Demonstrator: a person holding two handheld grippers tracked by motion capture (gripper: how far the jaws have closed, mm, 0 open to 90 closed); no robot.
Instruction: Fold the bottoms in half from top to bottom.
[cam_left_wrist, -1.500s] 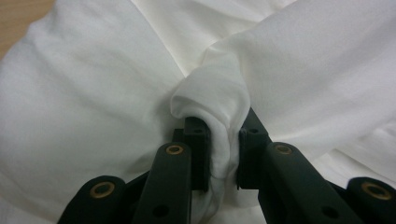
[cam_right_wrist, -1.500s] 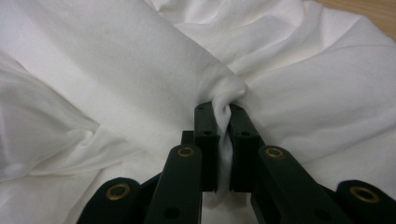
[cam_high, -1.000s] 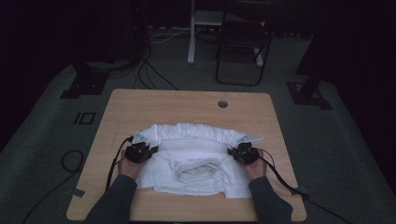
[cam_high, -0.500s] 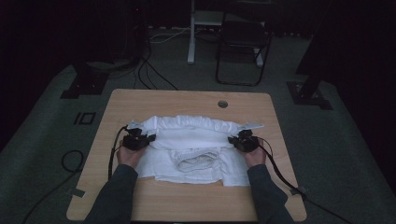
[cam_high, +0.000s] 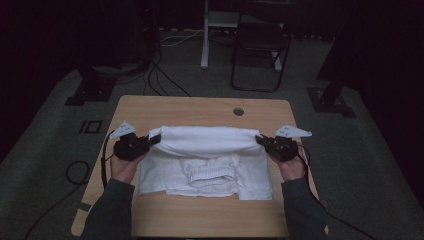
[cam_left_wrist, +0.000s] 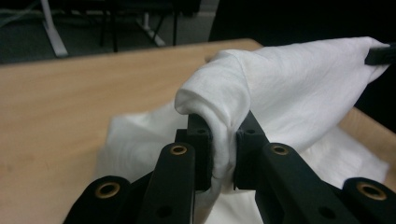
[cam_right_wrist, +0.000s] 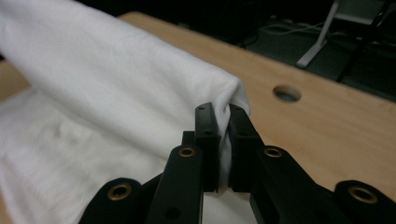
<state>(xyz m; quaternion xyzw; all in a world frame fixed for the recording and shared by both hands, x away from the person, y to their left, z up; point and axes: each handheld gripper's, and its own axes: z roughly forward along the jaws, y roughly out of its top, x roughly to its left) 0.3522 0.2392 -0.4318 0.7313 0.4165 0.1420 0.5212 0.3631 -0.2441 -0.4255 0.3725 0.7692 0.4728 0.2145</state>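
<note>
Wooden table (cam_high: 200, 107) in a dark room, round cable hole (cam_high: 238, 111) near its far edge. White garment (cam_high: 205, 160) spread across the table's middle, most of it lying flat on the near half. Its far edge is lifted off the surface and pulled taut into a horizontal band between the two tools. Crumpled ribbed section (cam_high: 210, 170) sits on the flat part, roughly centre. Left gripper (cam_left_wrist: 223, 140) at the band's left end, jaws clamped tight on a bunched fold of cloth. Right gripper (cam_right_wrist: 223, 135) at the right end, jaws pinched on the fabric corner likewise. Each hand (cam_high: 122, 167) holds its tool level, just above the table.
</note>
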